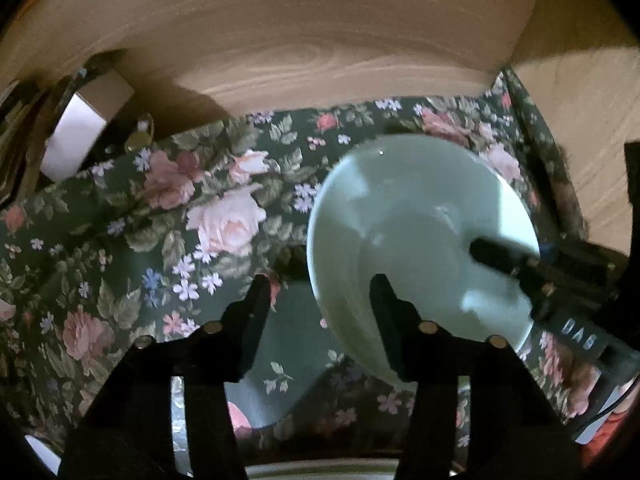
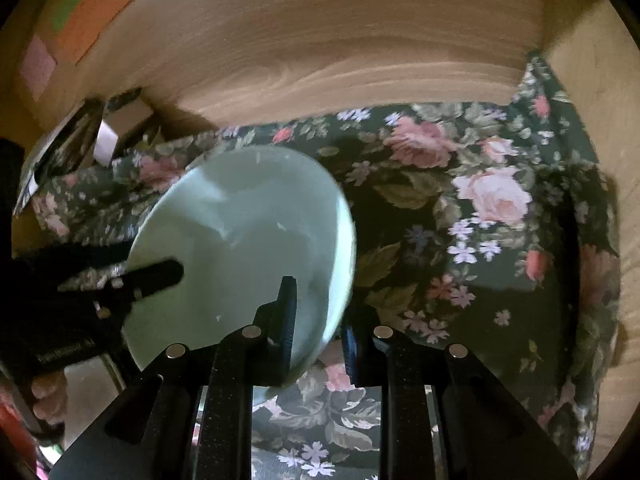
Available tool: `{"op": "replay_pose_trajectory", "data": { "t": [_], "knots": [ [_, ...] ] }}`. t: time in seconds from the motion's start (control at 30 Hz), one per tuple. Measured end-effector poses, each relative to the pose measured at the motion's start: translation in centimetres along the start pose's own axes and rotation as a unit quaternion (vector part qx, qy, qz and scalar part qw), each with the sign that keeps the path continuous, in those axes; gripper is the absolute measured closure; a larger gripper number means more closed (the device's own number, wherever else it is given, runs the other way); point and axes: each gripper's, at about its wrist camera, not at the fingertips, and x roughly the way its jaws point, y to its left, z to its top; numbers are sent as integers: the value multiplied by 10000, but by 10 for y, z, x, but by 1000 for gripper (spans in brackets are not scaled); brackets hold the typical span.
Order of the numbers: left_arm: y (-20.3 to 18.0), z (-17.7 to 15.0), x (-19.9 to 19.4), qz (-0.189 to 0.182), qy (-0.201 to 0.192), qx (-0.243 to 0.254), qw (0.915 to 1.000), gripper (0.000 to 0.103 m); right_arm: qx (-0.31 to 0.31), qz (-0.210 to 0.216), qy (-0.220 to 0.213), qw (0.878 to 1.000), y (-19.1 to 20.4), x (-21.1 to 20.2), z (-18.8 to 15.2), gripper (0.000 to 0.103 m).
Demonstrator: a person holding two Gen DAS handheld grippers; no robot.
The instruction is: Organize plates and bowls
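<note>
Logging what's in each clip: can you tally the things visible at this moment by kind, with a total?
Pale green bowl: 1
Grippers: 2, the left gripper and the right gripper, each with one finger inside the bowl
Floral cloth: 1
Total: 4
The clutter in the left corner is too blurred to count.

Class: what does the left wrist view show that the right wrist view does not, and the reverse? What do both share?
Left wrist only: white lettering on the side of the right tongs. Right wrist only: orange and green papers and a pink note on the wooden wall. Both: the pale green bowl, the floral cloth and the left tongs.
</note>
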Motion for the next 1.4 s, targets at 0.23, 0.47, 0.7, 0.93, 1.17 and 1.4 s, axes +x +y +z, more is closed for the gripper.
{"op": "replay_pose_trajectory", "data": {
  "t": [0.23,0.47,0.7,0.93,1.17,1.4],
  "knots": [
    [-2,1,7,-161,87,5,9998,73,174,13,-126,9998,-16,-4,13,84],
    [-10,2,8,-161,-46,206,9996,85,200,104,-72,9997,-12,3,12,84],
    [-8,1,0,-162,-106,152,9997,85,141,58,-195,9997,-7,-1,13,84],
    [0,-4,-31,-199,-399,51,9990,85,-13,164,-430,9989,7,-23,16,84],
    [13,-12,-66,-202,-680,-71,9975,85,-310,180,-665,9971,32,-44,16,84],
    [35,-34,-101,-194,-884,-248,9956,85,-551,271,-798,9949,60,-60,9,84]
  ]
}}
